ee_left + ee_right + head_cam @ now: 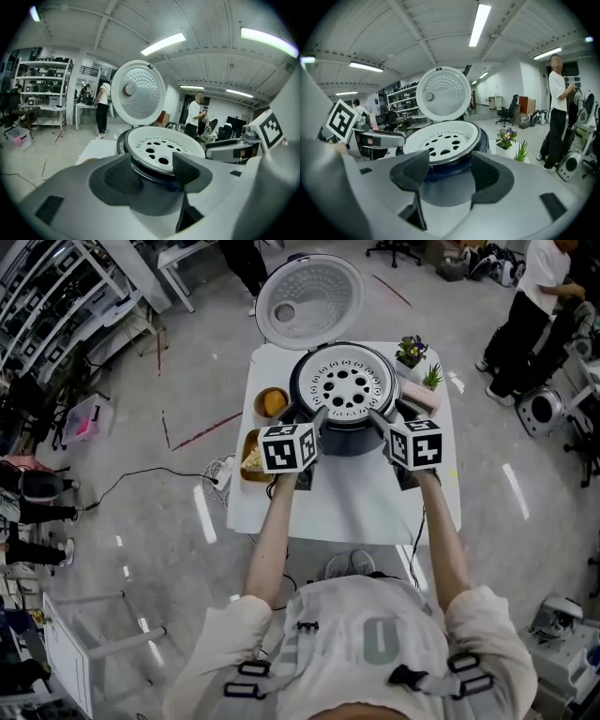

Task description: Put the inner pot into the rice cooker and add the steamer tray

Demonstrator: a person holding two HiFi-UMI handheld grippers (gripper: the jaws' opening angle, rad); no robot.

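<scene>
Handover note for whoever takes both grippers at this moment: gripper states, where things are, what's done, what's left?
Left gripper: open, empty, at the rice cooker front.
Right gripper: open, empty, at the same front rim.
Steamer tray sits on top of the cooker and hides the inner pot beneath it. Lid is up.
Done: tray appears placed.
Remaining: probably only drawing both grippers away.

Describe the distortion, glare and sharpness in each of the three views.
Head view: even light, little glare, edges bend outward, steamer tray sharp. Left gripper view: strong fisheye, dark corners, ceiling lamp glares. Right gripper view: same fisheye, lid sharp.
</scene>
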